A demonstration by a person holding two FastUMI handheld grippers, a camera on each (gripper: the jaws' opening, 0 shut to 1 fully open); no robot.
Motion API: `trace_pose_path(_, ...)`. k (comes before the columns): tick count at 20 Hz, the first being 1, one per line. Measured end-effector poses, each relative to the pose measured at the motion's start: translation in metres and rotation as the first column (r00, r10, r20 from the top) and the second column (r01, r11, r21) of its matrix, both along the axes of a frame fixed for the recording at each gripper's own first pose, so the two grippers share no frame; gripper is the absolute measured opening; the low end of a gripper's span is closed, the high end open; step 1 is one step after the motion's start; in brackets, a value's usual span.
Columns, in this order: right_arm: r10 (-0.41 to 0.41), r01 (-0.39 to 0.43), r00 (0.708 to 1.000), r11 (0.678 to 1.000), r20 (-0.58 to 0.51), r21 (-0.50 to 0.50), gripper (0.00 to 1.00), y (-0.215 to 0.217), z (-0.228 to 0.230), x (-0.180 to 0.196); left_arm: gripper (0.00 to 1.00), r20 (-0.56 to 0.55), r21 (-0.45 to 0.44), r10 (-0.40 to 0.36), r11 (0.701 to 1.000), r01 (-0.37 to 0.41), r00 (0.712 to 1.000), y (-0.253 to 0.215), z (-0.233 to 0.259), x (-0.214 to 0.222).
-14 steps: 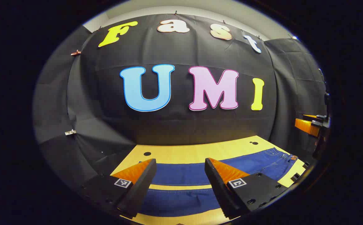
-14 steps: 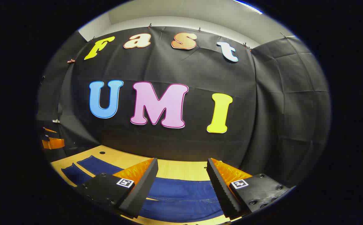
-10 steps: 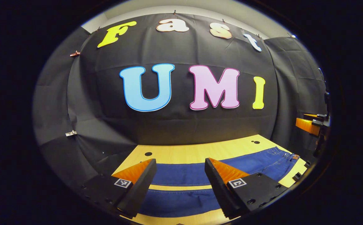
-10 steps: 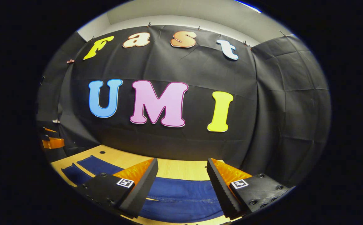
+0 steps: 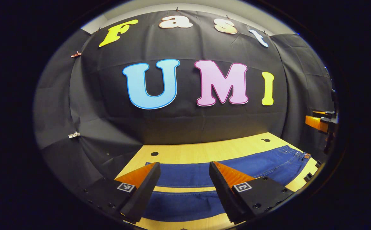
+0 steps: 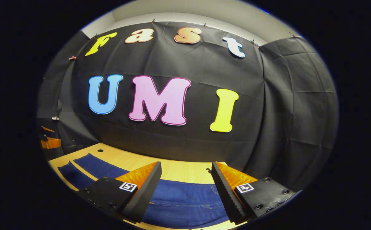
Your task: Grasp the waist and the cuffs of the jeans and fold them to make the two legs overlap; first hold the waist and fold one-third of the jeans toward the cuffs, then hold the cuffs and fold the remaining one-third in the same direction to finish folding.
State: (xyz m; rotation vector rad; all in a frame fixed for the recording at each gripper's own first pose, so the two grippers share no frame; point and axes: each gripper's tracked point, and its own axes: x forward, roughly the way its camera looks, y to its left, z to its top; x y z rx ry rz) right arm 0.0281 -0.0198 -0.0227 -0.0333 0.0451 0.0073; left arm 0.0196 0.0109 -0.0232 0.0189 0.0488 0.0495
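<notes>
I hold my left gripper [image 5: 184, 179] wide above the legs and my right gripper [image 6: 186, 180] wide above the waist, since the jeans [image 5: 185, 175] lie flat on the surface [image 5: 204, 150], unfolded.

jeans [image 5: 188, 175] partly behind tool fingers, cuffs cut off

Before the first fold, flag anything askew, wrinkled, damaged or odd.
Nothing stands out. The jeans lie flat and unfolded on the wooden table, legs side by side with a narrow gap. Both claws, left and right, are open above them.
</notes>
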Motion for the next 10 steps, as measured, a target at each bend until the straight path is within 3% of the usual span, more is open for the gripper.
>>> trace_pose_path(5,0.012,-0.012,1.000,0.999,0.003,-0.036,0.96,-0.003,-0.001,0.005,0.98,-0.026,0.080,0.031,0.996,-0.029,0.999,0.024,-0.012,0.006)
trace_pose_path(10,0.027,-0.036,0.998,0.984,-0.051,-0.177,0.96,-0.030,-0.022,0.002,0.98,-0.128,0.202,0.068,0.979,-0.041,0.990,0.070,-0.052,0.005)
